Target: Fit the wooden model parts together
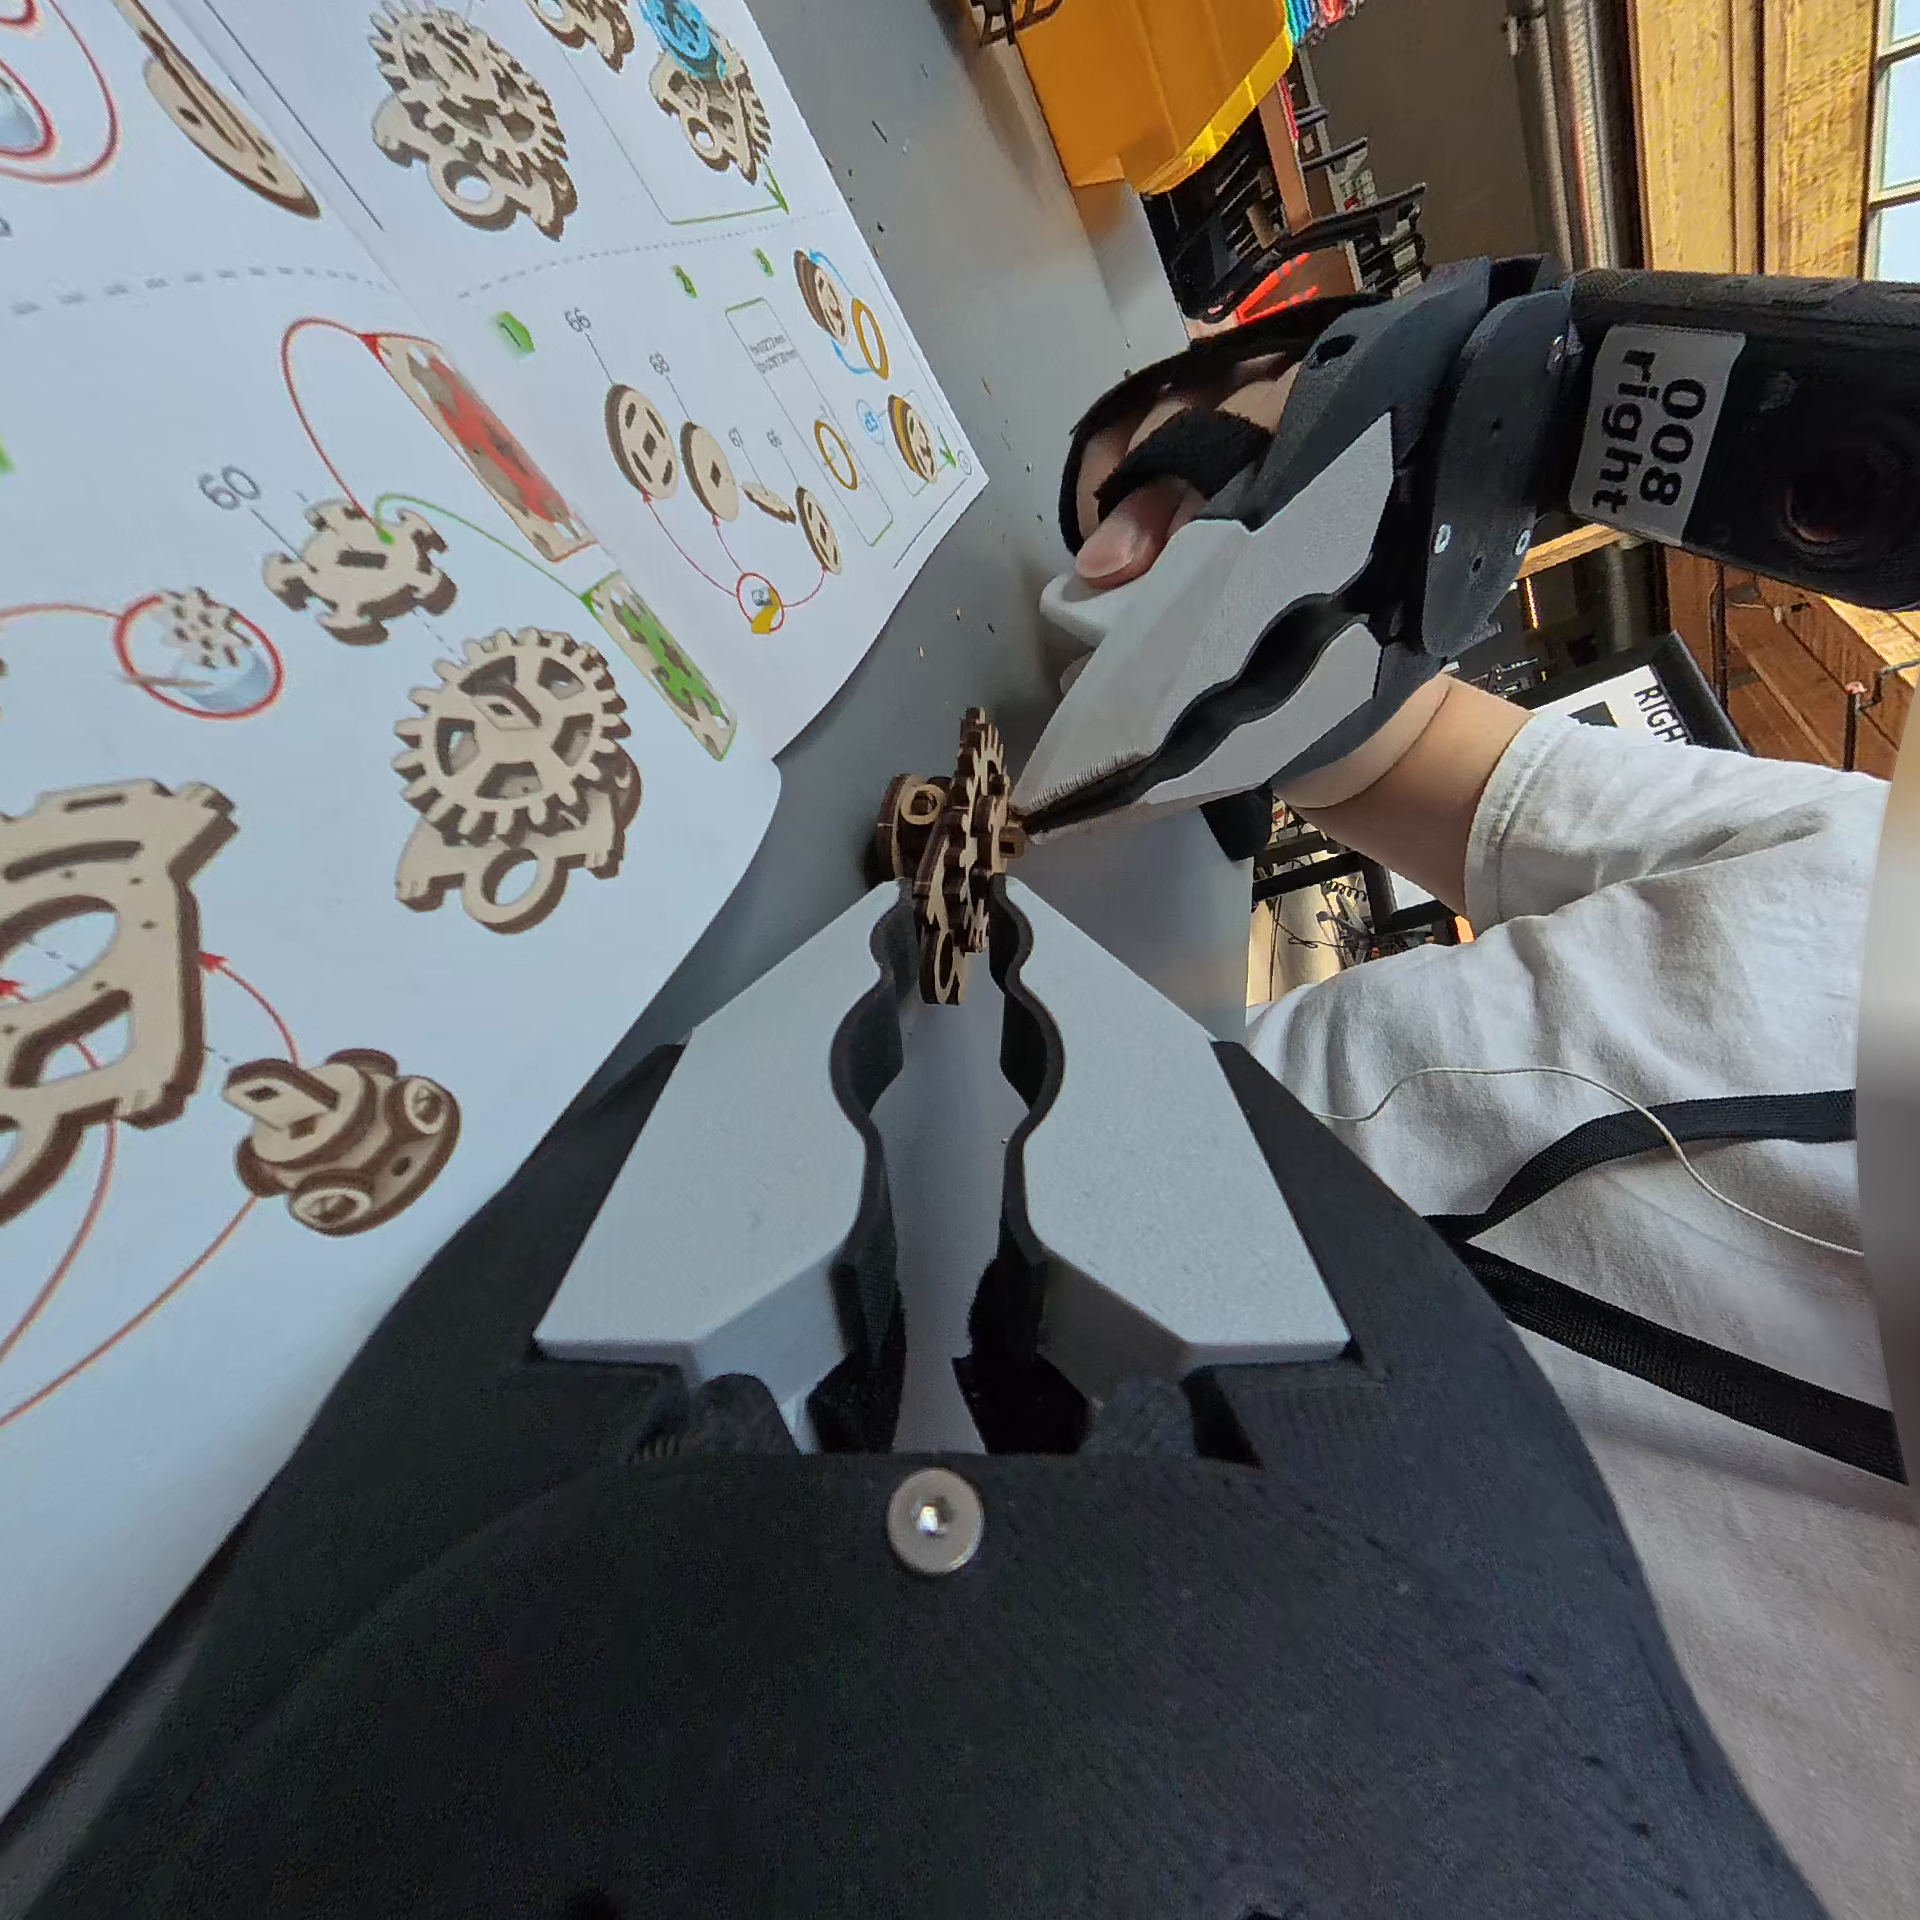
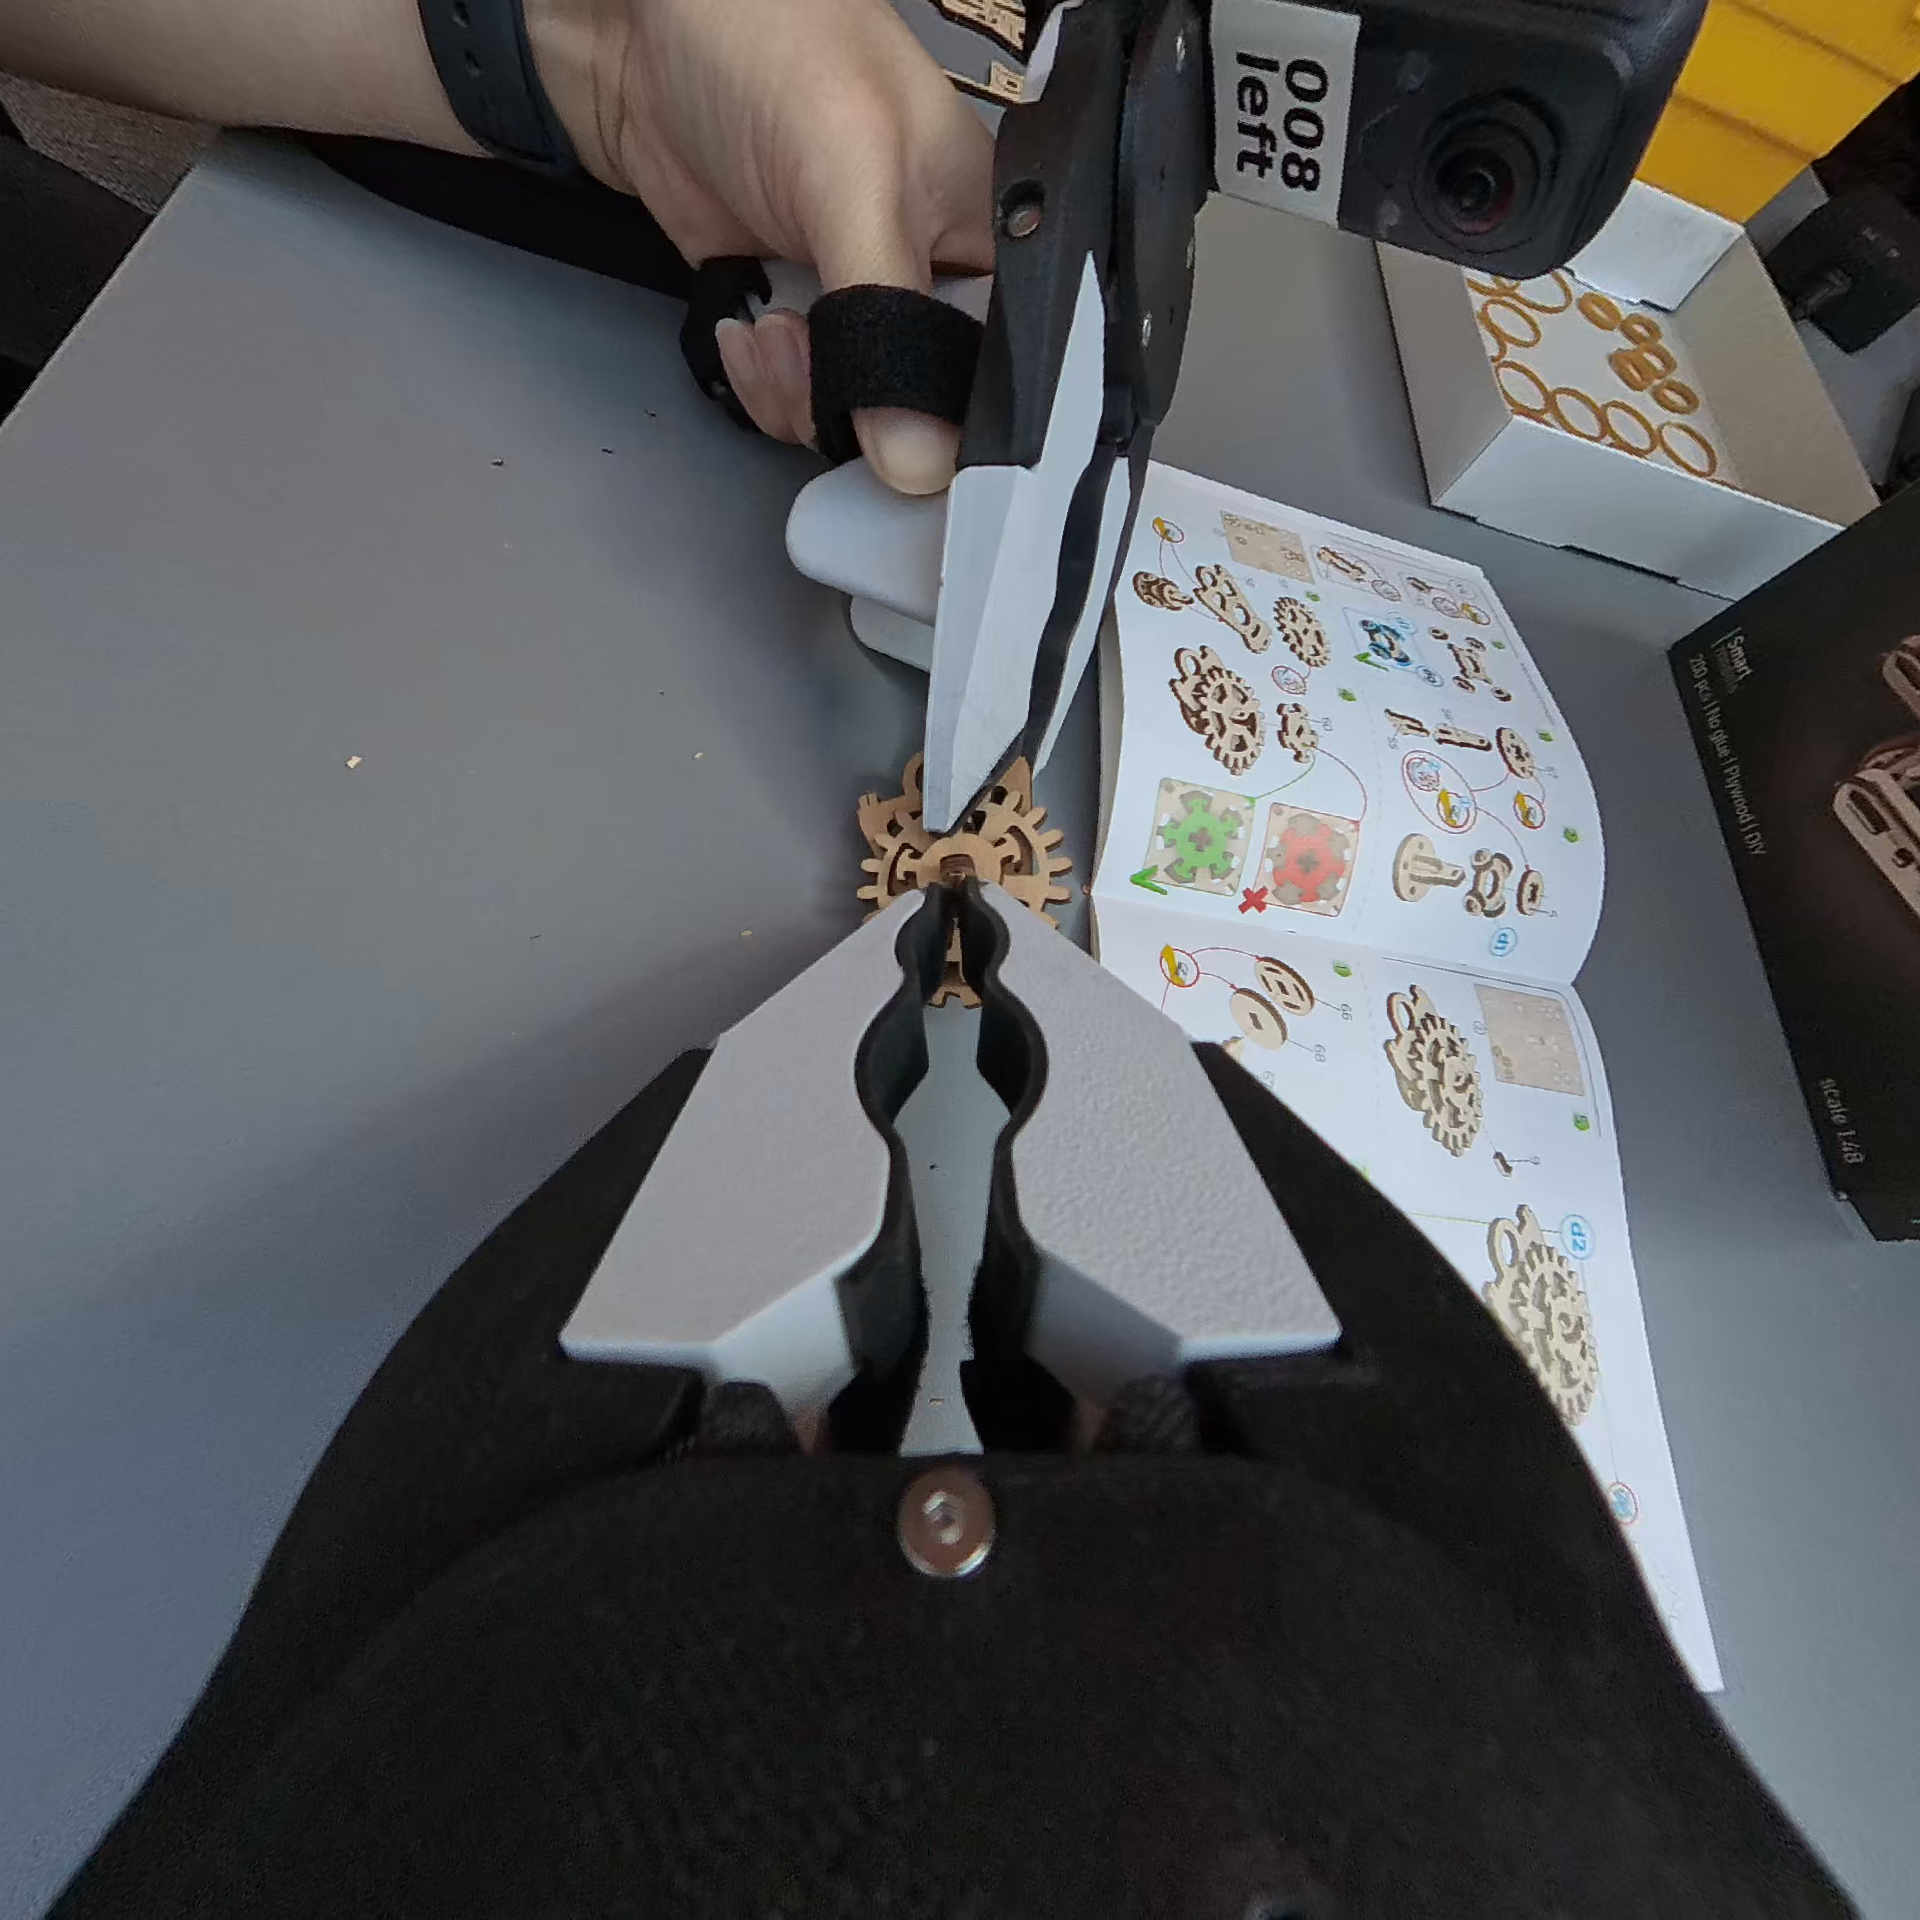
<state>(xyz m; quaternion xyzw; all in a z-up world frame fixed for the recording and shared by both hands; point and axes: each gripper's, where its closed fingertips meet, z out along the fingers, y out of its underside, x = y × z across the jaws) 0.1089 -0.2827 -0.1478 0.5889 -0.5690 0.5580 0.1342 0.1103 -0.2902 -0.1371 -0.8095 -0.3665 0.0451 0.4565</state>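
Note:
A wooden gear assembly point(image 1: 966, 790) stands on edge, its round hub point(image 1: 912, 819) against the grey table point(image 2: 416, 727). My left gripper point(image 1: 951, 920) is shut on the gear's rim from below in its own view. In the right wrist view it comes down from above point(image 2: 948, 826) onto the same gear assembly point(image 2: 1039, 868). My right gripper point(image 2: 951, 896) is shut on a small wooden pin point(image 2: 956, 871) at the gear's centre. In the left wrist view the right gripper point(image 1: 1023, 823) reaches in from the right, its tips at the gear's face.
An open instruction booklet point(image 2: 1351, 831) lies beside the gear, and fills the left of the left wrist view point(image 1: 416, 520). A white box of rings point(image 2: 1590, 416) and a black product box point(image 2: 1808, 831) sit at the far right. A yellow bin point(image 1: 1143, 73) stands beyond.

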